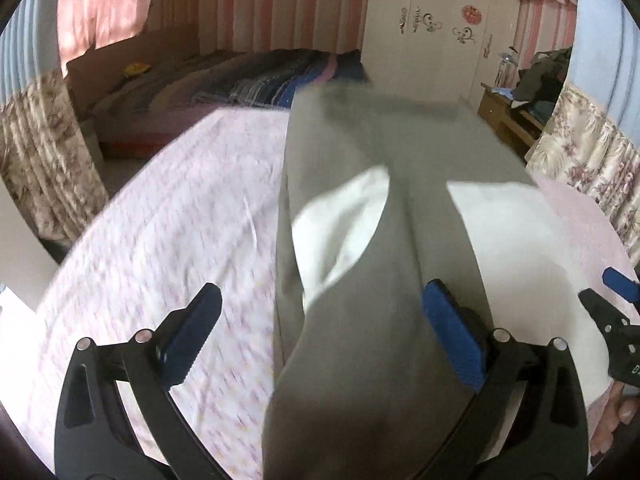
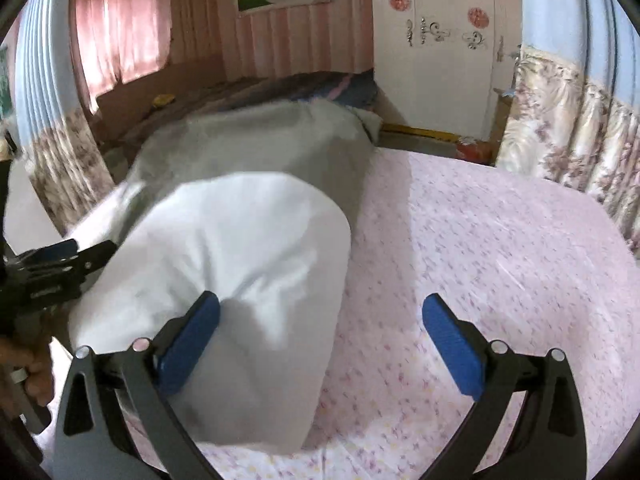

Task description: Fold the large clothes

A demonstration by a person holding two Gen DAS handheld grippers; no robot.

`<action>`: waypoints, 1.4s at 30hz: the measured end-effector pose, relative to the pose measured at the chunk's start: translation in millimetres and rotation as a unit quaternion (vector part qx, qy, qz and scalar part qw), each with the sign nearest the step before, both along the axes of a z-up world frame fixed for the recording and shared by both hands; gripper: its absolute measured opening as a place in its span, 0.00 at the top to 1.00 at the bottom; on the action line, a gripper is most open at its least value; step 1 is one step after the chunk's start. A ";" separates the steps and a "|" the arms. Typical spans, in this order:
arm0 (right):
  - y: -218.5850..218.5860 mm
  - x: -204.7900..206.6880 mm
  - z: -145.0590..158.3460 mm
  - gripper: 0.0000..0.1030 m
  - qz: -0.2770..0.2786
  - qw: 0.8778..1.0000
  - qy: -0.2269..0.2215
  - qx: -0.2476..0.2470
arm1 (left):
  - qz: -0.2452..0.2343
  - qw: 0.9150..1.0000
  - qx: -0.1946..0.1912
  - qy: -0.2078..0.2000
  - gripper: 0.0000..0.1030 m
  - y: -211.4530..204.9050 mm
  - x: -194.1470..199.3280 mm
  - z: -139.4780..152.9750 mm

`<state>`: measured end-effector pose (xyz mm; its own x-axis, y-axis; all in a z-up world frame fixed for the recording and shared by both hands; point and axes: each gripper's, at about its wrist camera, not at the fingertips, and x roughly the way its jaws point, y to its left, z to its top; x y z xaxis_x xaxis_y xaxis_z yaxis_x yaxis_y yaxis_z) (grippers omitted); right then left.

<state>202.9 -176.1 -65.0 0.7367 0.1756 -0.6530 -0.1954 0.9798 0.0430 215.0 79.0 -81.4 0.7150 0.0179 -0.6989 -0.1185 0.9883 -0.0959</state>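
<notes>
Left wrist view: the left gripper (image 1: 320, 320) is spread wide, holding nothing, with the grey trousers (image 1: 360, 240) running between its blue pads (image 1: 452, 336) up across the bed (image 1: 160, 220). White pocket linings (image 1: 340, 224) lie turned out on the grey cloth. Right wrist view: the right gripper (image 2: 320, 328) is also wide open and holds nothing; its left pad sits against the white lining, its right pad over the pink flowered sheet (image 2: 500, 240). Both views are motion-blurred. Beyond stand a wardrobe (image 2: 440, 60) and pink curtains (image 2: 116, 36).
</notes>
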 end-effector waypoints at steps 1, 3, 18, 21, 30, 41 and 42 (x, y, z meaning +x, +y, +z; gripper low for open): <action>2.2 -2.9 -5.4 0.02 -0.002 1.000 -0.004 -0.012 | 0.004 1.000 -0.013 0.003 0.03 1.3 -2.0 -7.4; 4.8 -7.1 -16.0 0.02 -0.008 0.999 -0.013 -0.036 | 0.008 1.000 -0.025 0.009 0.03 1.6 -5.9 -23.0; -7.8 28.9 63.4 0.02 0.000 0.999 -0.039 -0.003 | 0.005 0.999 -0.039 -0.032 0.04 50.1 22.3 53.7; -4.5 55.0 60.2 0.02 -0.004 1.000 -0.017 0.005 | -0.010 0.999 -0.053 0.007 0.04 53.8 53.7 39.3; 4.4 112.8 7.6 0.02 -0.014 0.997 0.073 0.020 | -0.031 0.993 -0.013 0.111 0.03 33.6 94.0 -13.1; 27.2 136.5 -14.7 0.38 0.047 0.988 0.127 0.072 | -0.062 0.990 -0.074 0.105 0.31 35.4 101.9 -31.0; 27.4 137.5 -14.8 0.41 0.047 0.987 0.128 0.079 | -0.070 0.989 -0.078 0.102 0.39 32.7 102.0 -29.7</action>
<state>340.4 -148.7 -79.9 0.5260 0.3511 -0.7746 -0.2487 0.9345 0.2547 316.9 111.7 -111.2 0.5474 -0.1910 -0.8148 -0.0144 0.9713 -0.2374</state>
